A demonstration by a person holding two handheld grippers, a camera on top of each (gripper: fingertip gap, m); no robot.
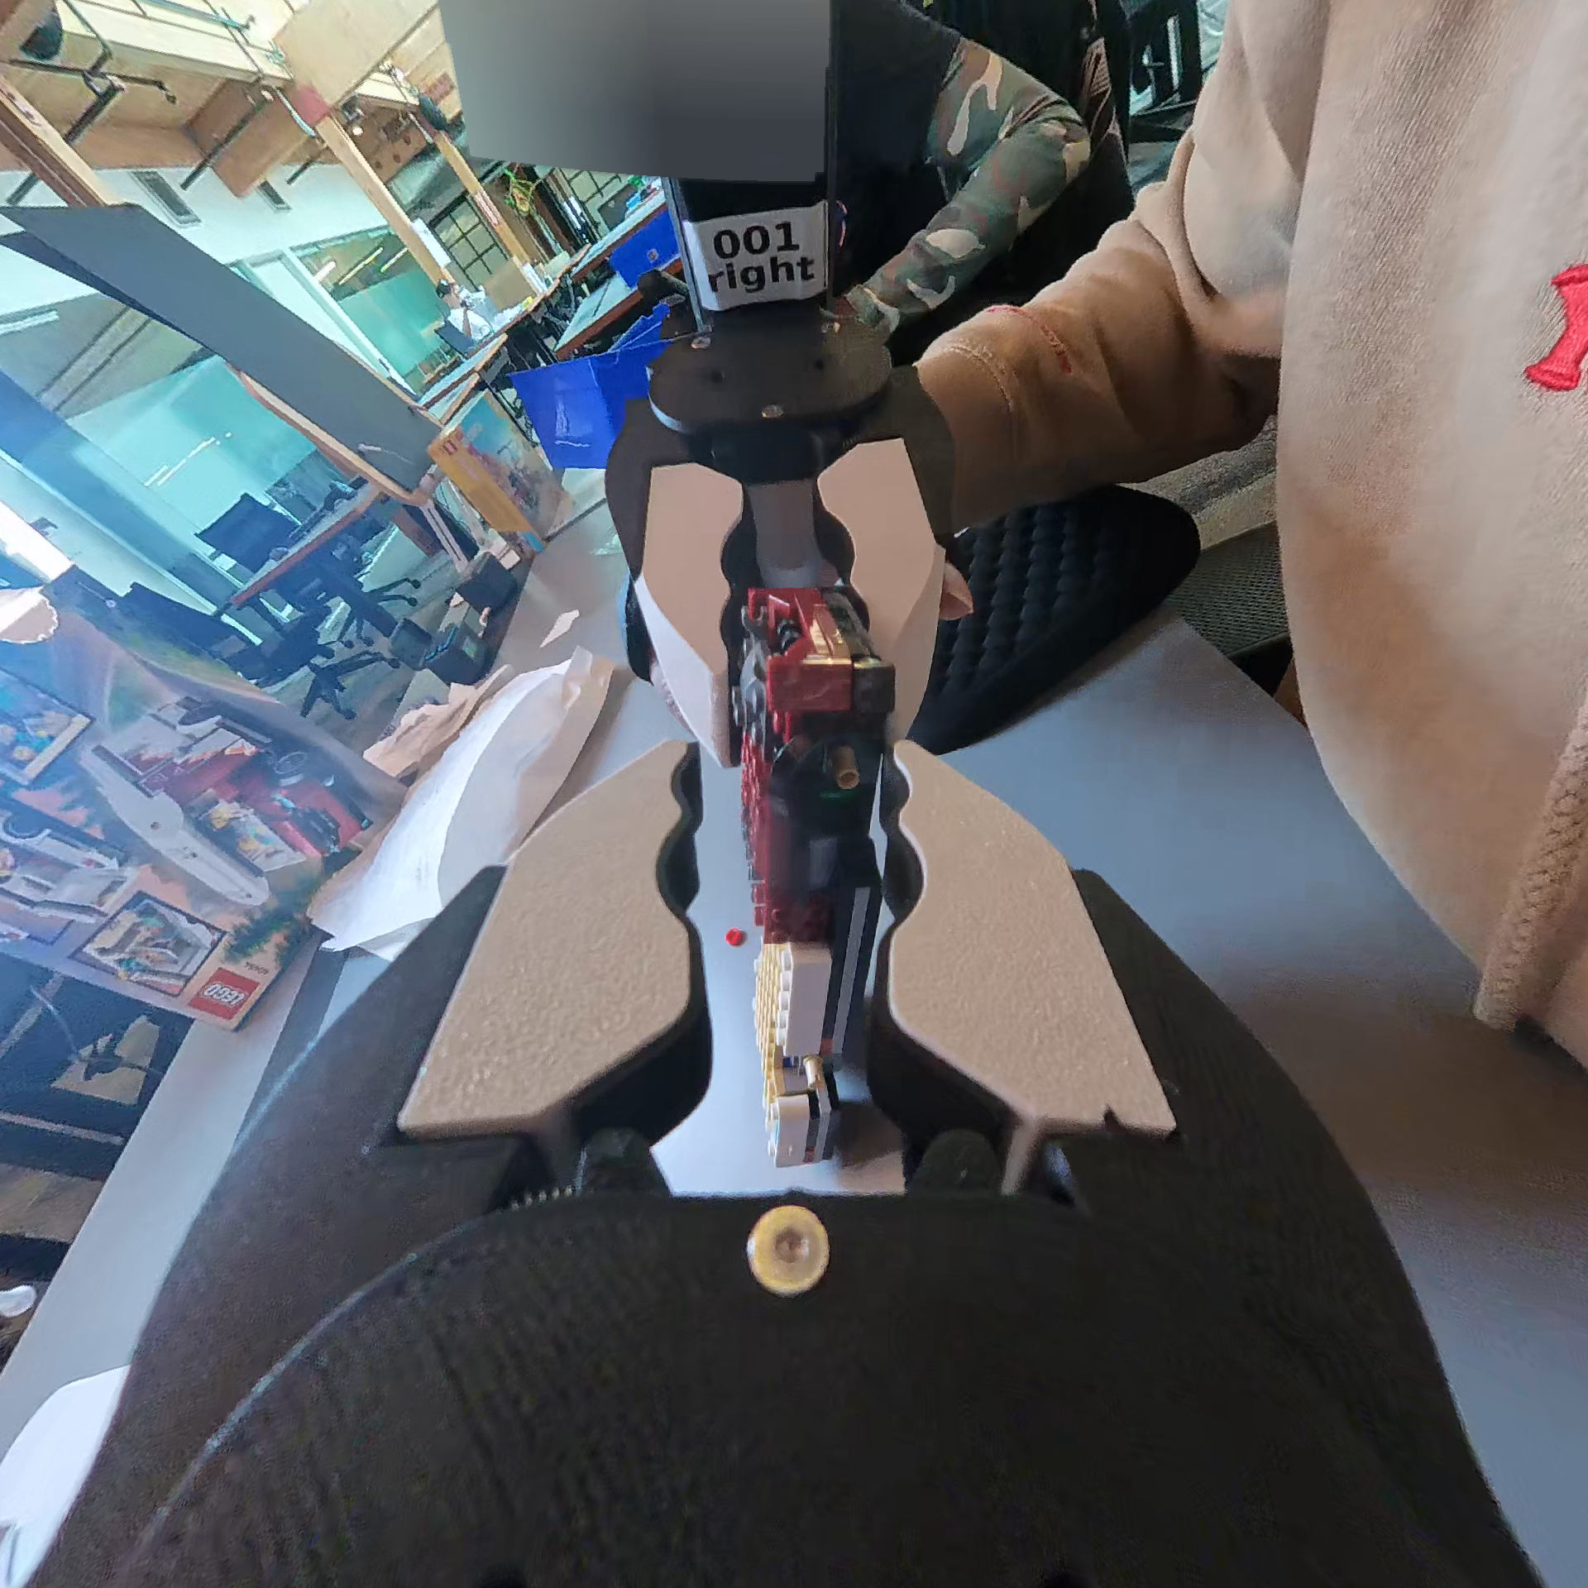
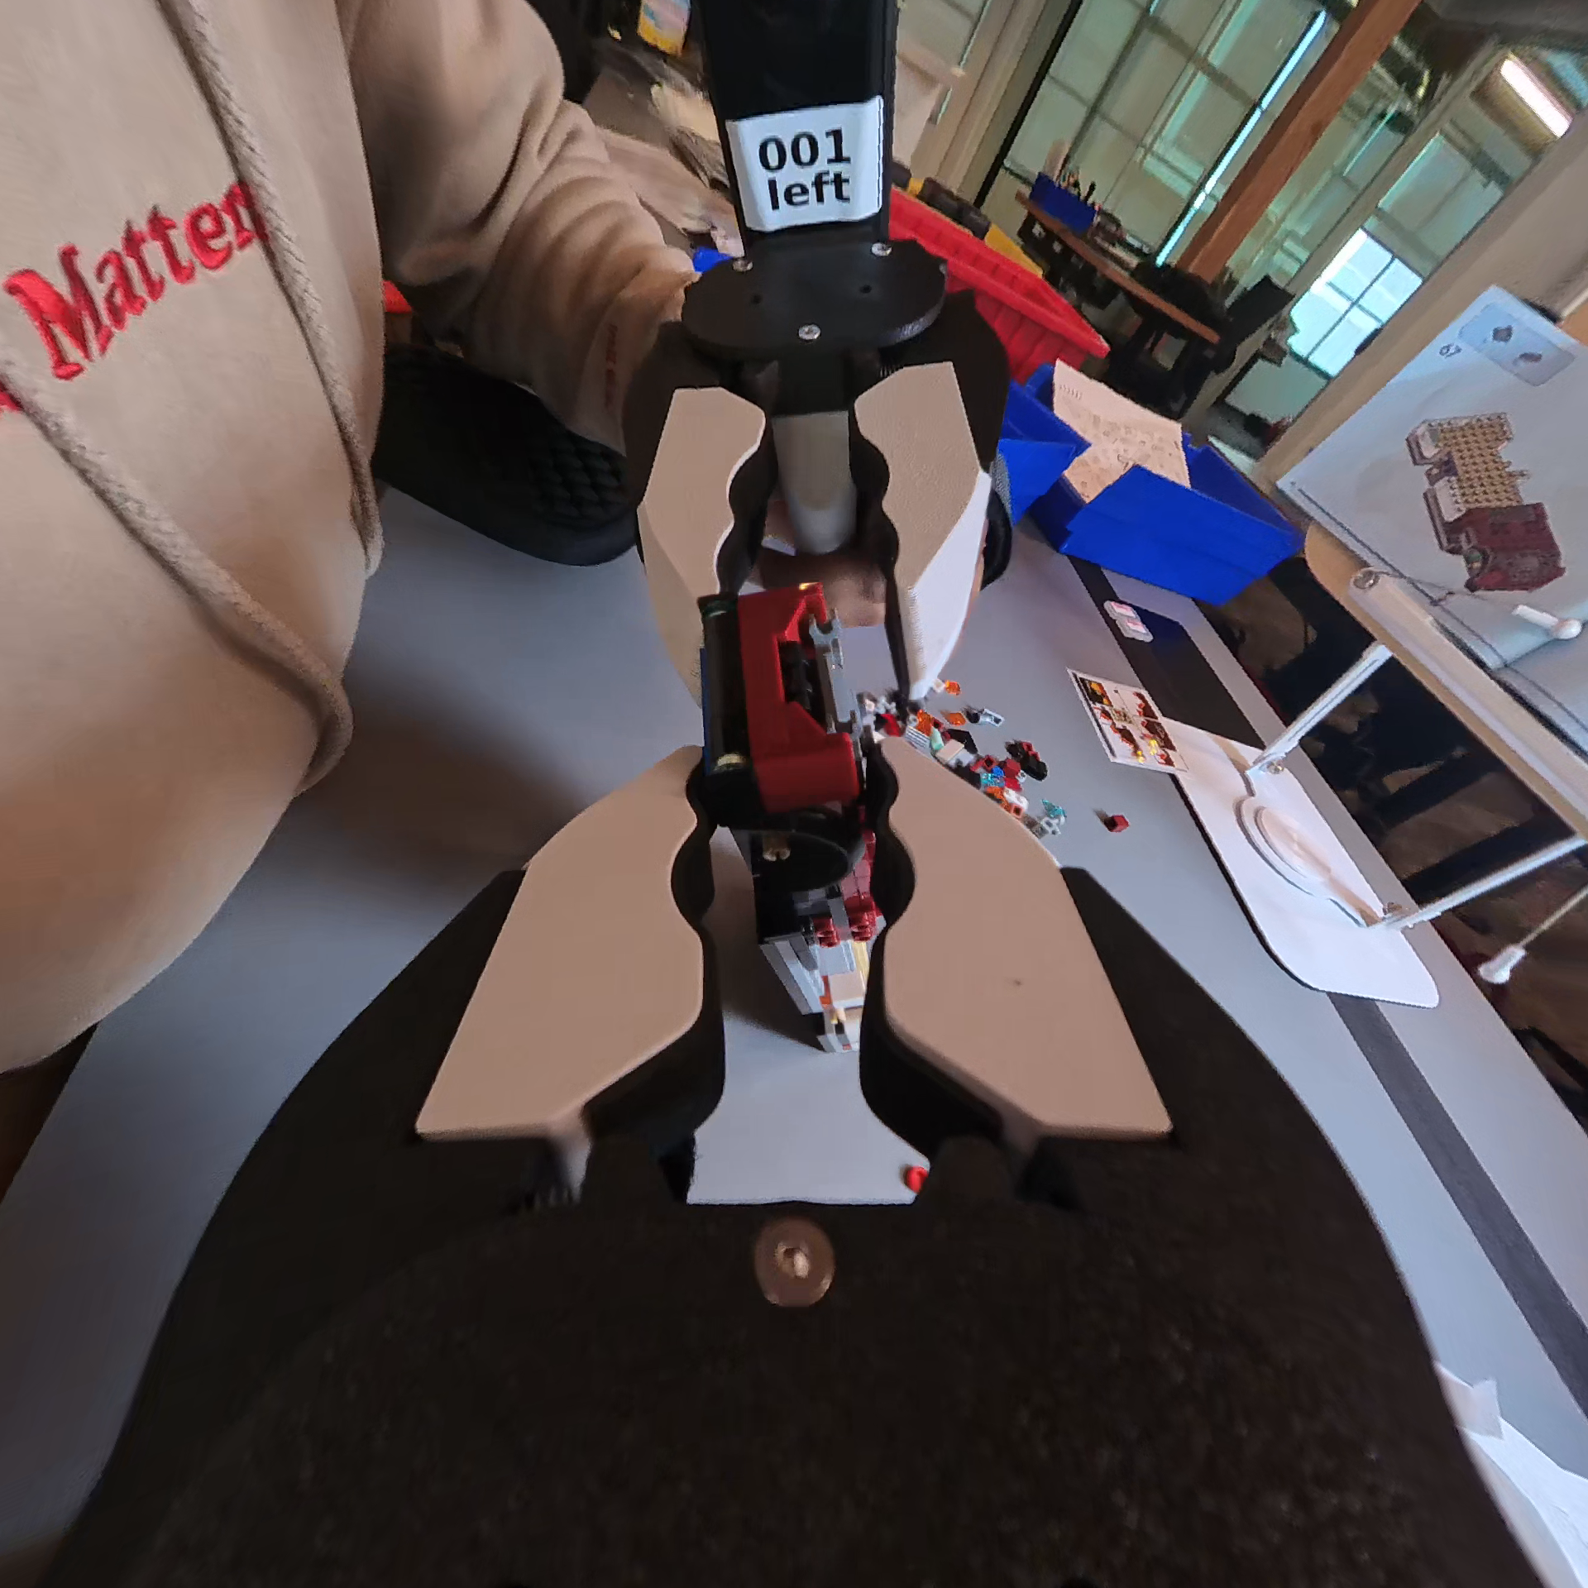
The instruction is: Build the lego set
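Dark-red brick model (image 1: 803,825) hangs above the grey desk (image 1: 1117,816) between both tools: left hand-held gripper (image 1: 795,778) spread around it without pressing, right hand-held gripper (image 2: 795,773) pinching it. Loose bricks (image 2: 988,756) lie unattached at two o'clock.

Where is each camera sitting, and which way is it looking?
Left wrist view: sits on the left gripper, looking along its fingers at the brick model and the right gripper facing it; a beige sleeve shows on the right.
Right wrist view: sits on the right gripper, looking the opposite way along its fingers, which press on the model, toward the left gripper and loose bricks; the beige sweatshirt shows on the left.
Shared: the model, both grippers, the grey table, the beige clothing.
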